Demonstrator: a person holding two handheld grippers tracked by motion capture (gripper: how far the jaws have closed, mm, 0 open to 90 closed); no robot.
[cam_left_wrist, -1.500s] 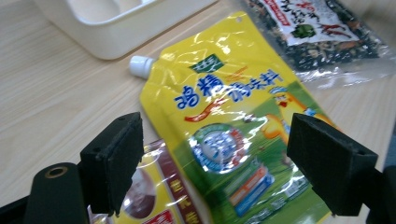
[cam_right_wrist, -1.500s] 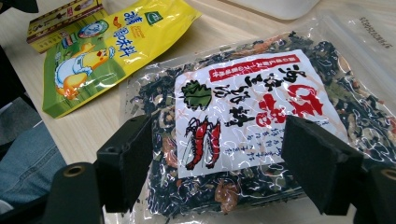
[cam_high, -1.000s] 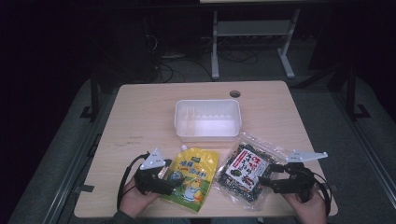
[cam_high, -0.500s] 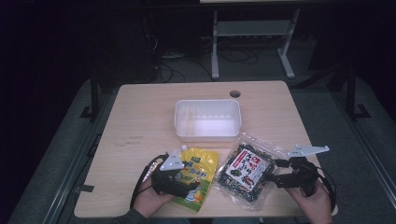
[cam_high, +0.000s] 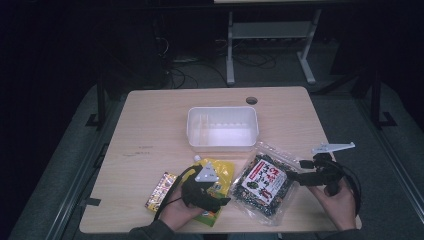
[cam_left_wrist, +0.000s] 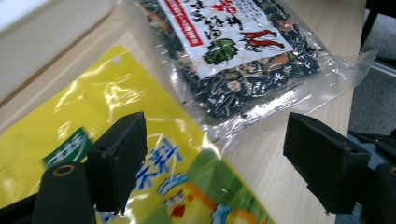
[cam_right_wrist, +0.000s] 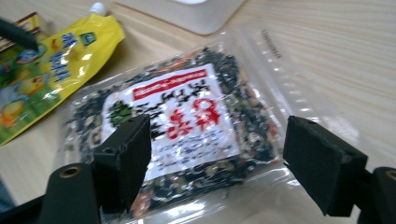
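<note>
Dim room, pale wooden desk (cam_high: 150, 125): both claws closing in on snack packs.

Left claw (cam_high: 220, 200) hovers wide open over the yellow pouch (cam_left_wrist: 116, 130), its jaws just easing inward, nothing pinched; right claw (cam_high: 295, 175) gapes empty above the seaweed packet (cam_high: 265, 182). Both packs lie just below the white tub (cam_high: 222, 127). Best to bite near an edge, squarely, before lifting.

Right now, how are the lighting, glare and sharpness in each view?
High view: wooden table lit, surroundings nearly black. Left gripper view: glare streaks on the yellow spouted pouch. Right gripper view: soft blur over the clear dark-seaweed packet, sheen along its edge.
</note>
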